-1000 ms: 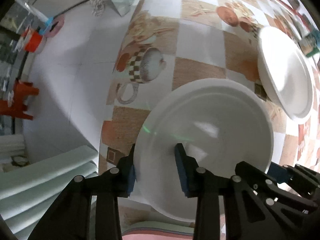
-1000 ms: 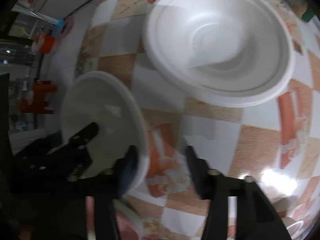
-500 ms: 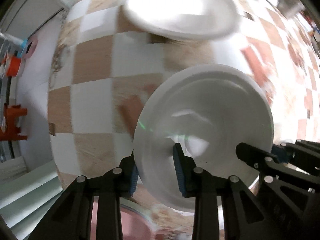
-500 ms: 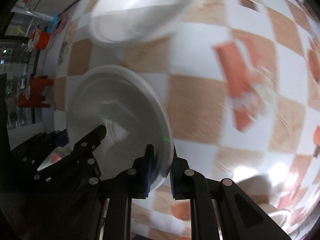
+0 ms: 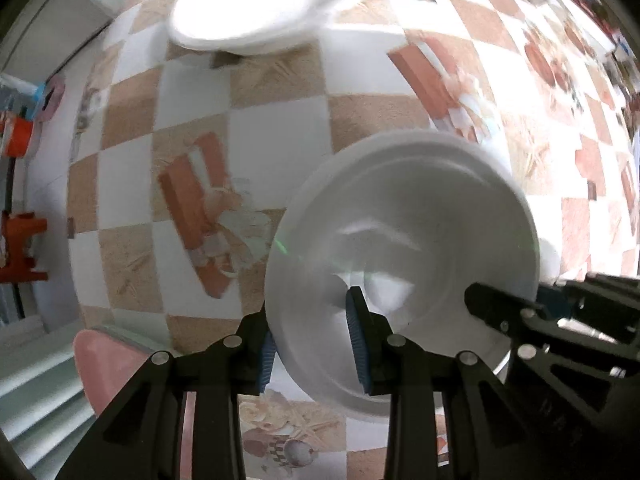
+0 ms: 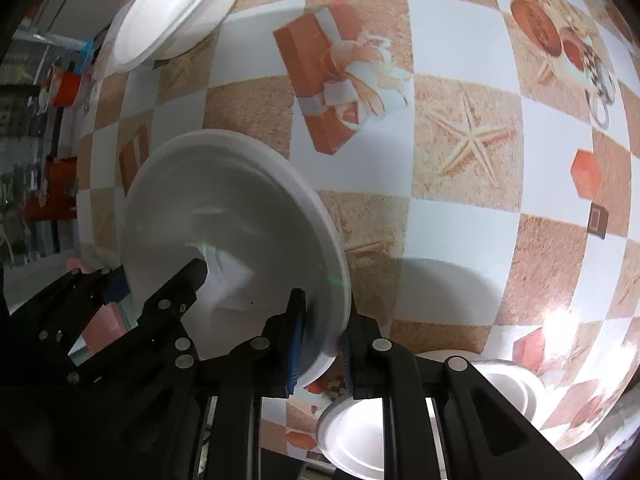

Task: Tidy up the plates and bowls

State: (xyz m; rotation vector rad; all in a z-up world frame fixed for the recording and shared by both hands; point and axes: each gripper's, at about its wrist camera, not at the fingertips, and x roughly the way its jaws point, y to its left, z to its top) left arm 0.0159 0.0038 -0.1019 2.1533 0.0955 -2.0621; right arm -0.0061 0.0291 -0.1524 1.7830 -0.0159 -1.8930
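White foam bowl (image 5: pixel 404 248), round with a stepped rim and matte surface, held above the table between both grippers. Left gripper (image 5: pixel 312 344) is clamped on its near rim, one blue ribbed pad inside and one outside. Right gripper (image 6: pixel 320 344) is pinched on the opposite rim edge. Second foam bowl (image 6: pixel 172 12) sits well apart at the far table edge. Tablecloth (image 6: pixel 460 136): glossy checks, tan and white, printed with gift boxes and starfish. White plate (image 6: pixel 360 436) lies below the right gripper.
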